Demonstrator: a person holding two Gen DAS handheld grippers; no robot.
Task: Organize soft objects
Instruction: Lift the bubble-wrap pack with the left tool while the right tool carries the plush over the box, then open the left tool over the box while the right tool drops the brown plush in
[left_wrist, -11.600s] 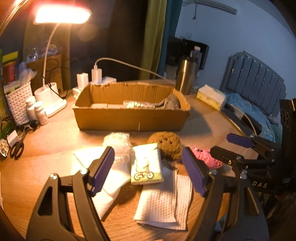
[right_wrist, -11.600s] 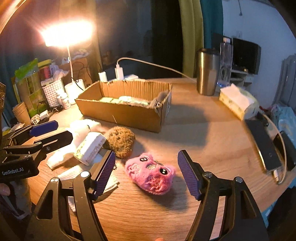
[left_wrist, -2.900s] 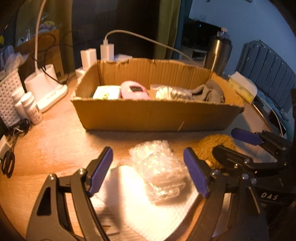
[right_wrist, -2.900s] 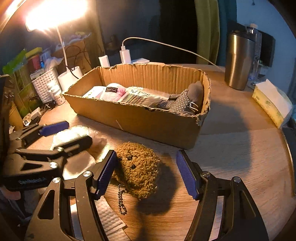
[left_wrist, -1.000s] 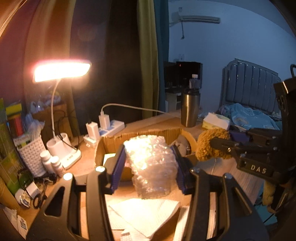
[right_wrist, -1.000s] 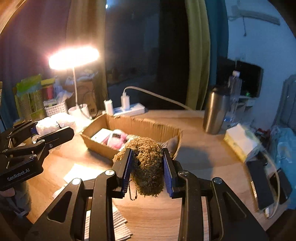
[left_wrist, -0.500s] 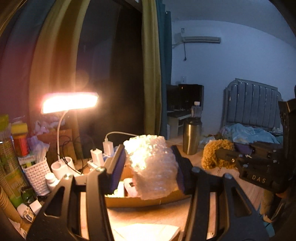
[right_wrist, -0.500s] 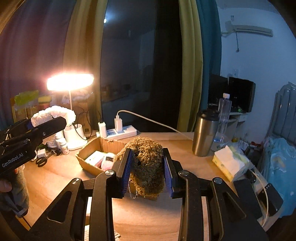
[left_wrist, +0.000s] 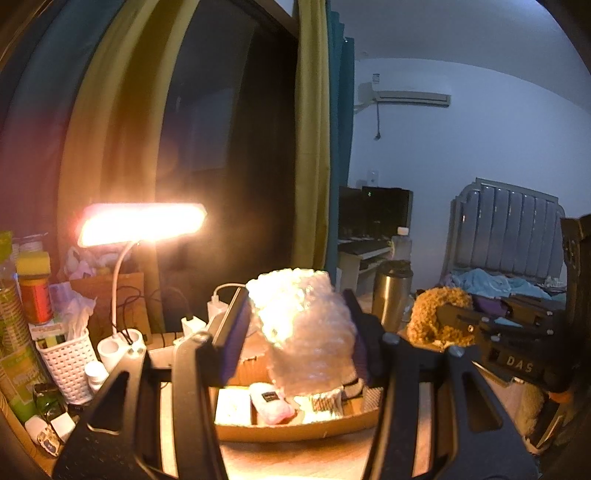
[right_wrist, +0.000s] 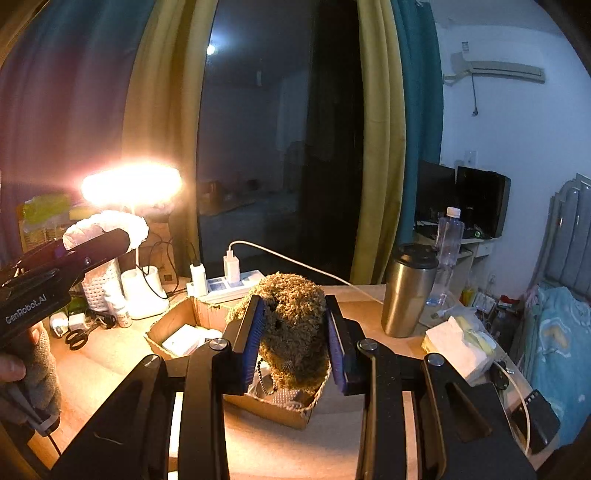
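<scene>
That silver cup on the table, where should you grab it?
Grip the steel tumbler around its middle, coming in level from the side. It stands upright, tall and round, and its dark lid covers the top, so the straight wall looks like the best hold.

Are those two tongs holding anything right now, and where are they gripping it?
Yes. The left tongs squeeze a wad of bubble wrap by its sides; the right tongs clamp a brown fuzzy plush across its middle.

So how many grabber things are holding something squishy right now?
2. The left hand-held gripper squeezes the bubble wrap bundle; the right hand-held gripper squeezes the brown fuzzy plush toy. Both are held up over the cardboard box.
</scene>
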